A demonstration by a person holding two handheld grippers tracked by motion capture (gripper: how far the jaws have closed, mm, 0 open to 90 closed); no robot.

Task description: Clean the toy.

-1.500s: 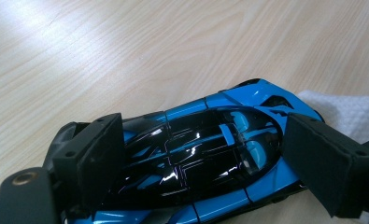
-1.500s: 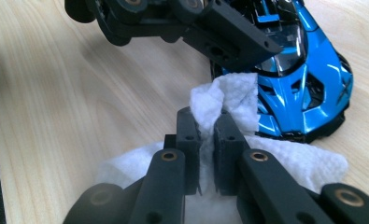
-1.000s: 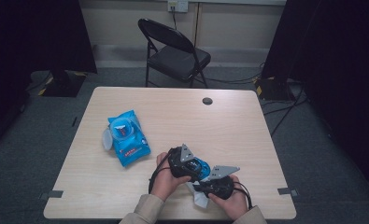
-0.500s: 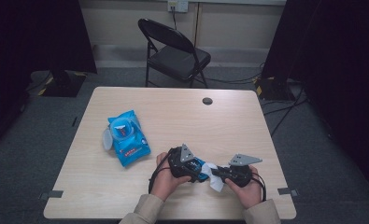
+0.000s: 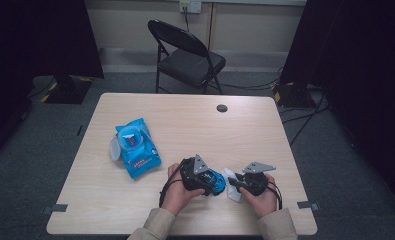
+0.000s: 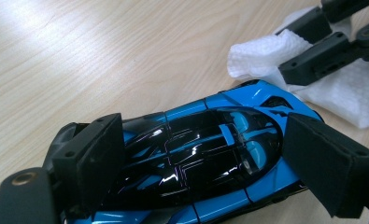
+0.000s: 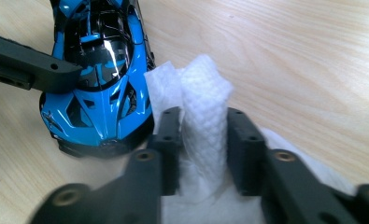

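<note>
Near the front edge of the table point(image 5: 135, 210), the left gripper point(image 6: 205, 154) clamps a blue-and-black toy sports car point(image 6: 205, 158) across its body, one pad on each flank, with the car's nose pointing towards the right gripper point(image 7: 203, 140). The car sits on or just above the wood; which of the two cannot be told. The right gripper's jaws have just been opening; a bunched white wet wipe point(image 7: 203, 107) stands between them, and the pads appear to press lightly on its fold, though the grip looks loose. The wipe rests just beside the car's nose, touching or nearly so.

Handling, as judged: the car is rigid and light, with a glossy canopy that is likely slippery and thin bodywork edges that could be fragile; the flat flanks, where the pads now sit, offer the safest hold. The wipe is soft, limp and probably damp, so it needs a firm pinch on a thick fold or it will sag and slide out.

A blue wet-wipe pack point(image 5: 135, 148), its lid flipped open, lies well apart at the left of the table.

Hidden or unclear: the car's wheels and underside; its tail, behind the left jaws; the lower part of the wipe, behind the right gripper; the print on the pack, too small to read.
</note>
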